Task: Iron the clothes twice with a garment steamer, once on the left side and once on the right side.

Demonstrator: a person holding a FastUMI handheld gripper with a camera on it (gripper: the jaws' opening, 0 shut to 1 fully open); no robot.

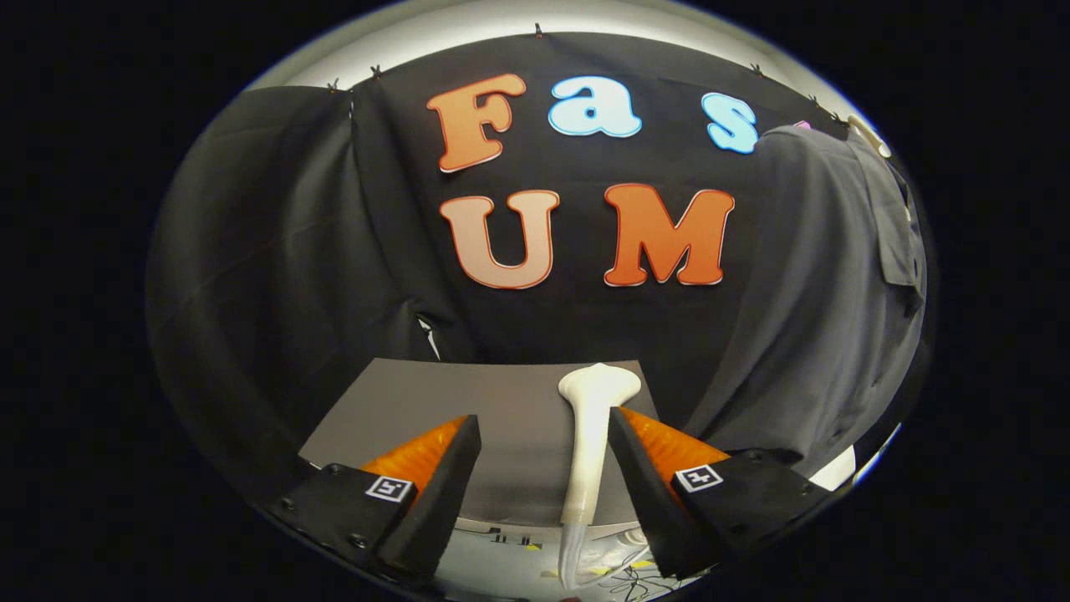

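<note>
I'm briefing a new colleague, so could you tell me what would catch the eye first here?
The white garment steamer lies on the grey table, between the open gripper's fingers and close against the right one. Beyond the right finger, a dark grey shirt hangs against the booth's black wall.

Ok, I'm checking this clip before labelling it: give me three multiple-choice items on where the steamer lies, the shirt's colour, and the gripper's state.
1. The white garment steamer lies:
A. between the fingers, nearer the right one
B. hung on the wall
C. on the shirt

2. The hanging shirt is:
A. red
B. grey
C. white

3. The gripper is:
A. shut on the steamer
B. shut on the shirt
C. open

Key: A, its handle runs along the right finger on the grey table; B, grey cloth beside the wall; C, the fingers stand spread, the left one off the steamer.
</note>
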